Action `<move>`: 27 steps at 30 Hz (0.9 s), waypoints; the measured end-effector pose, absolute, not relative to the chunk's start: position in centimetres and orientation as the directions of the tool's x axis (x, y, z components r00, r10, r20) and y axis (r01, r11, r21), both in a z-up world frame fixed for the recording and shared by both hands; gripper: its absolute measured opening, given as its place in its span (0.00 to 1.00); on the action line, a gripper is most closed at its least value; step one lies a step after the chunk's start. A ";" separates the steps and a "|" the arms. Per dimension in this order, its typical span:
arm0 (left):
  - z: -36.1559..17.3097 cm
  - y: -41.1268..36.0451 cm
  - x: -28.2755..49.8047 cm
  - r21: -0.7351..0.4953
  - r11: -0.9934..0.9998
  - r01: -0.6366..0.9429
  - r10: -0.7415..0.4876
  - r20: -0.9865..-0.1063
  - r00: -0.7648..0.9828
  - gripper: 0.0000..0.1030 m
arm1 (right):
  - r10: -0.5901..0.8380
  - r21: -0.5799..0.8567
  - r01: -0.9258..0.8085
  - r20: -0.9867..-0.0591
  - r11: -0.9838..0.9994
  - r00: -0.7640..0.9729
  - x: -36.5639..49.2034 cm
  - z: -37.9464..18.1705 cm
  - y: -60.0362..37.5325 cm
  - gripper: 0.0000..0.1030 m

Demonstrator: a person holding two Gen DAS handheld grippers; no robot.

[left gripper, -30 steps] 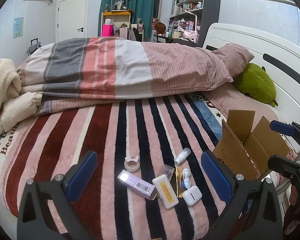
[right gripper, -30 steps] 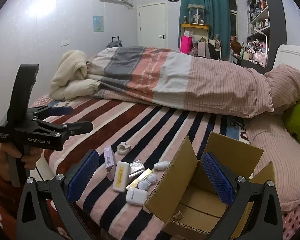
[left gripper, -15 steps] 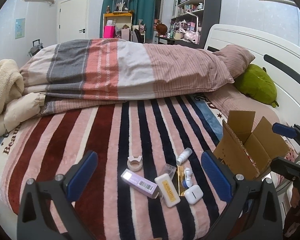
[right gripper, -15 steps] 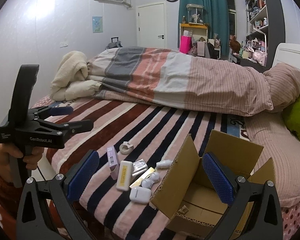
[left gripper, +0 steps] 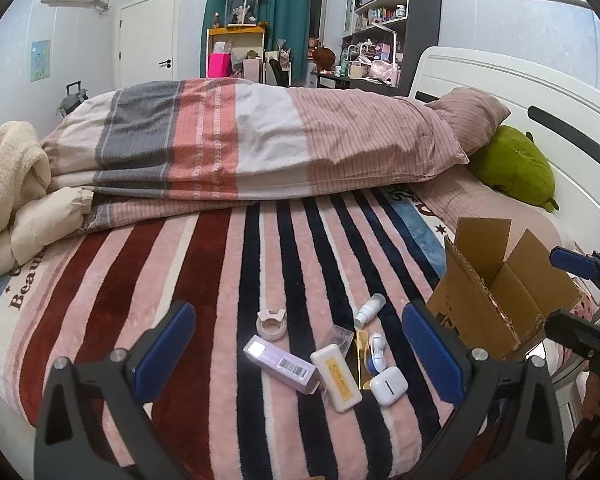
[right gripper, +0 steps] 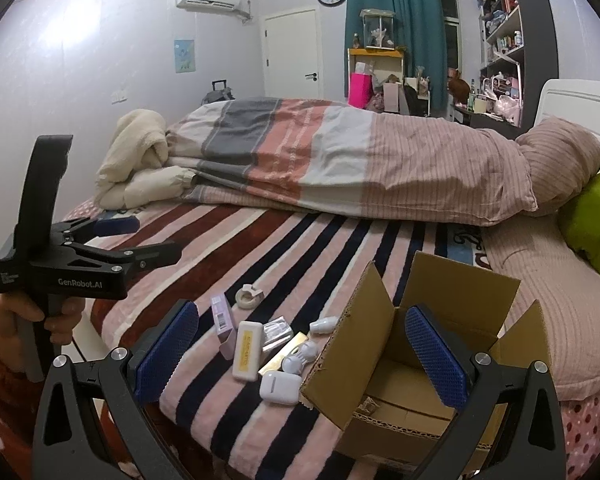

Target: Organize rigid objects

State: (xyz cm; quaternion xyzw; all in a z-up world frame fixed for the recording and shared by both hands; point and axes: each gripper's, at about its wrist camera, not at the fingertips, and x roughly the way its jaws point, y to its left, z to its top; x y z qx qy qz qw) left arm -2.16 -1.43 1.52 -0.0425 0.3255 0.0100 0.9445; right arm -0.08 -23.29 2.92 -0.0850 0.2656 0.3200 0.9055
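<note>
Though open, cardboard box [right gripper: 452,292] hides its contents.

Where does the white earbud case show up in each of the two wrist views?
Left wrist view: the white earbud case lies low and right of centre, nearest item of the cluster, just inside the right finger.
Right wrist view: the white earbud case lies low, near centre, close beside the box's near flap.
Shared landmark: the open cardboard box, to the case's right in both.
</note>
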 end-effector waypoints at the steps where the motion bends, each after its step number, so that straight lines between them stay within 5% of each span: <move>1: 1.5 -1.5 -2.2 -0.073 0.996 -0.046 -0.008 -0.616 0.788 1.00 | 0.538 0.018 -0.627 -0.534 0.779 0.653 -0.1 2.9 -23.3 1.00; 24: 1.5 -0.5 -2.4 -0.112 0.994 0.006 -0.071 -0.584 0.809 1.00 | 0.520 -0.042 -0.610 -0.478 0.791 0.708 -1.2 3.6 -22.4 1.00; 27: 1.3 1.1 -2.6 -0.118 0.993 0.017 -0.081 -0.564 0.822 1.00 | 0.523 -0.110 -0.621 -0.438 0.776 0.731 -2.4 4.2 -20.3 0.88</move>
